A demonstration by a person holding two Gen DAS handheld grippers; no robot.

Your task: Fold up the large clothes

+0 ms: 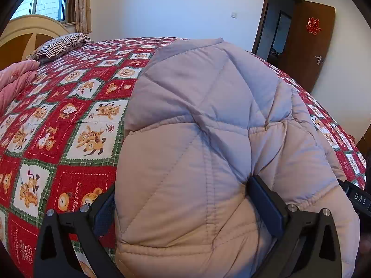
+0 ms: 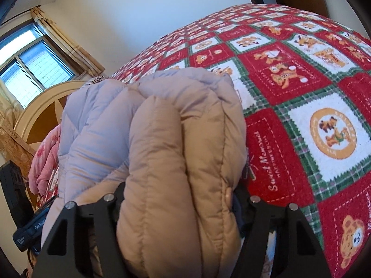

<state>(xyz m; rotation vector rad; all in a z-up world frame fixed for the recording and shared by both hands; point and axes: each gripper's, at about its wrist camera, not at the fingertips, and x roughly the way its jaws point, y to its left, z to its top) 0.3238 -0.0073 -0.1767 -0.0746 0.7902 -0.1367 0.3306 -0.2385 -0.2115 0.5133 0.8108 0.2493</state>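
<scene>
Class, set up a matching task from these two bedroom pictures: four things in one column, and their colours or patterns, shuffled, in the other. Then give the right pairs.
Things:
1. jacket
2. pillow
3. bedspread
4. door

Colours or patterns:
A. dark and light stripes
B. brown wood
C. pale beige, quilted
D. red and white squares with bears

Pairs: 1-C, 2-A, 3-D, 4-B
</scene>
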